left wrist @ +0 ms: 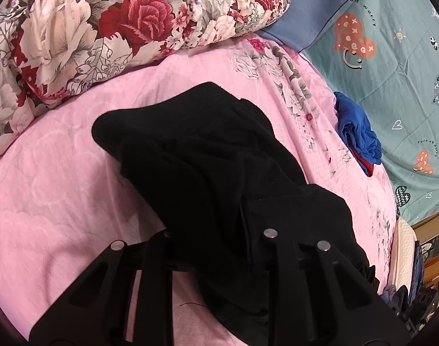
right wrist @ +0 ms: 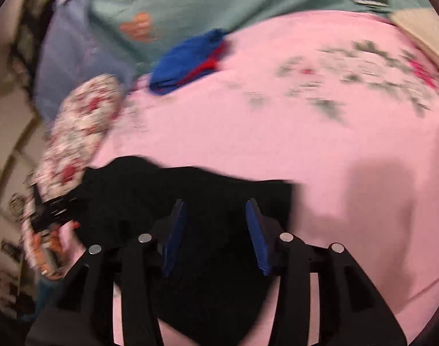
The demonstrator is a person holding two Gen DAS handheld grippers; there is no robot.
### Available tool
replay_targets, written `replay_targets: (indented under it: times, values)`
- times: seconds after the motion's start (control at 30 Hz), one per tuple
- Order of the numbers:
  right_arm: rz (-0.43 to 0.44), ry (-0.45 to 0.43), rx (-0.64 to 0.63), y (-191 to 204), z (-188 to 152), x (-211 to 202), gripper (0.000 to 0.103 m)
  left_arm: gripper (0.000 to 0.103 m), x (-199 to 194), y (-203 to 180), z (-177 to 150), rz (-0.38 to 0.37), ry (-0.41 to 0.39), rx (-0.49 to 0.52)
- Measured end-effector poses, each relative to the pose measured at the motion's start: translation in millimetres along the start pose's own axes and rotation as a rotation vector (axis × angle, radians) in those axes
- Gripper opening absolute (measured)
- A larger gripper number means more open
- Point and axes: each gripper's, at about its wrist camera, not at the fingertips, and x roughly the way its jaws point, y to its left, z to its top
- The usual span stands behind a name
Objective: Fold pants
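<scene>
Underneath everything lies a pink bed sheet (left wrist: 60,173) with a faint embossed pattern and a band of printed grey-green leaves and small red flowers along one side. Behind it, a bulky quilt (left wrist: 89,28) printed with large red and cream roses is bunched at the far edge, and a teal cover (left wrist: 398,66) with orange heart figures sits beside a lavender-blue cloth (left wrist: 314,3). Printed words on the teal cover read "off worry" near the top heart and "Turn off worry" lower down, the last letters partly unclear.

The black pants (left wrist: 196,155) lie in a rumpled, partly doubled heap in the middle of the sheet, one end draped up over the left gripper (left wrist: 219,239). Its jaws stand close together and pinch a fold of the black cloth, which hides the pads almost entirely.

A small folded blue garment with a red edge (left wrist: 359,132) rests at the sheet's border, well apart from the pants.

In the right wrist view, which is blurred, the right gripper (right wrist: 216,230) hangs over the near end of the pants with its blue pads (right wrist: 256,236) parted about halfway; the cloth lies beneath them, and neither pad presses on it.
</scene>
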Motion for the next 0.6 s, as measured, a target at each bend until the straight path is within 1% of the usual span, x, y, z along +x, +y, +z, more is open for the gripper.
replay_targets:
  times: [0.03, 0.1, 0.17, 0.2, 0.23, 0.27, 0.3, 0.33, 0.37, 0.4, 0.43, 0.47, 0.5, 0.53, 0.57, 0.6]
  values:
    - [0.055, 0.038, -0.033, 17, -4, 14, 0.056, 0.022, 0, 0, 0, -0.001, -0.003, 0.001]
    - [0.144, 0.106, -0.056, 36, -14, 40, 0.057, 0.021, 0, -1, 0, -0.001, -0.007, 0.002]
    - [0.179, 0.187, -0.04, 44, -22, 68, 0.058, 0.021, 1, -1, 1, -0.002, -0.005, 0.002]
    - [0.169, 0.272, -0.035, 46, -30, 86, 0.059, 0.02, 0, -1, 1, -0.003, -0.007, 0.003]
    - [0.154, 0.246, -0.062, 51, -30, 86, 0.06, 0.02, -1, -2, 1, -0.004, -0.009, 0.005]
    - [0.133, 0.268, -0.089, 57, -27, 87, 0.06, 0.02, -1, -3, 1, -0.002, -0.011, 0.008]
    - [0.13, 0.257, -0.098, 62, -22, 84, 0.06, 0.02, -1, -3, 1, 0.001, -0.011, 0.01]
    - [0.141, 0.226, -0.104, 63, -18, 79, 0.061, 0.02, 0, -4, 1, 0.003, -0.012, 0.013]
    - [0.166, 0.188, -0.113, 67, -13, 73, 0.063, 0.019, -1, -5, 2, 0.004, -0.015, 0.018]
    - [0.187, 0.171, -0.123, 71, -11, 71, 0.071, 0.017, -1, -7, 2, 0.005, -0.019, 0.026]
    - [0.189, 0.177, -0.132, 72, -12, 73, 0.077, 0.017, -3, -11, 3, 0.008, -0.026, 0.038]
    - [0.173, 0.207, -0.145, 75, -16, 82, 0.078, 0.016, -5, -14, 3, 0.011, -0.031, 0.051]
    - [0.128, 0.267, -0.164, 75, -23, 95, 0.079, 0.015, -7, -18, 3, 0.013, -0.038, 0.061]
    - [0.117, 0.27, -0.186, 74, -27, 96, 0.079, 0.015, -11, -23, 4, 0.011, -0.051, 0.073]
    - [0.113, 0.245, -0.221, 76, -27, 92, 0.079, 0.015, -14, -27, 4, 0.004, -0.062, 0.085]
    - [0.109, 0.251, -0.229, 74, -25, 84, 0.079, 0.014, -19, -33, 5, -0.005, -0.076, 0.101]
